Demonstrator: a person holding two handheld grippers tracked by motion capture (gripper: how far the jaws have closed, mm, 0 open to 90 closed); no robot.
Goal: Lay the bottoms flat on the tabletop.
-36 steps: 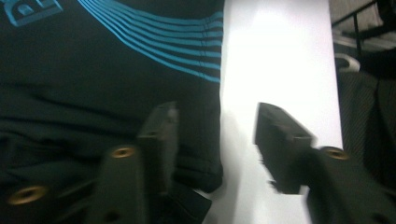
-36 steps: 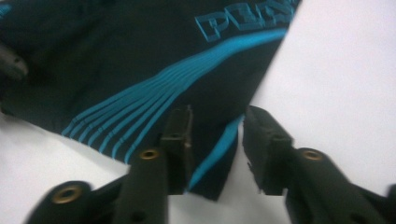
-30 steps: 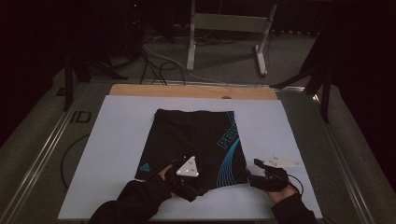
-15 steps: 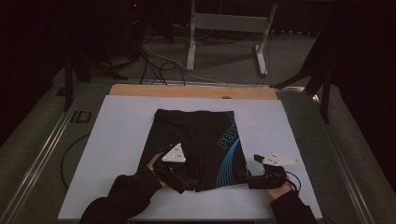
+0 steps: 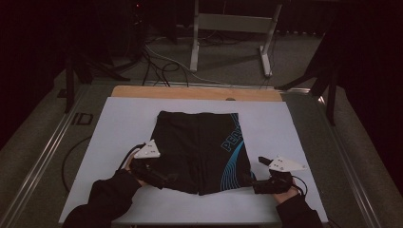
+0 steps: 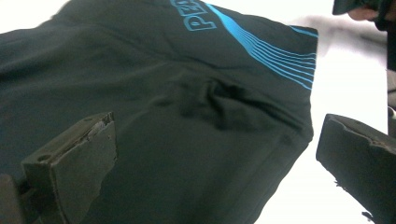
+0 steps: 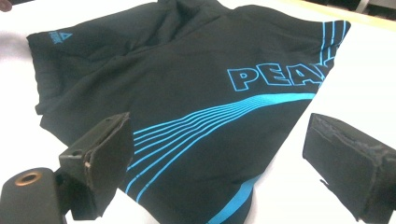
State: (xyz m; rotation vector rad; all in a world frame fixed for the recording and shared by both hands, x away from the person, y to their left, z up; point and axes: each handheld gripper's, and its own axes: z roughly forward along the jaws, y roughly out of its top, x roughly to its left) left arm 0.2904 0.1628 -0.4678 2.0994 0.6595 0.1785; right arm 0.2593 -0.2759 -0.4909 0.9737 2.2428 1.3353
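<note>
High view: a pair of black fabric shorts with light-blue stripes and lettering (image 5: 199,149) is laid flat near the middle of the white-covered table (image 5: 123,118), the leg hems turned toward the person. The left gripper (image 5: 164,180) is held at the near left hem, and the right gripper (image 5: 259,186) just beside the near right hem. The two hands are placed at opposite lower corners, an arrangement judged to prepare a symmetrical pick-up or fold of the garment.

Left gripper view: the jaws of the left gripper (image 6: 212,163) have just been opening and now stand wide apart and released. Black cloth lies under and between them, but no pad is pressed on it. A small puckered ridge is seen in the fabric ahead, probably left where the cloth was pinched, though the dim picture leaves this uncertain.

Right gripper view: the jaws of the right gripper (image 7: 215,158) have likewise just been opening and are spread and released. The striped corner of the shorts (image 7: 196,116) lies between them, ungripped, flat on the table.
</note>
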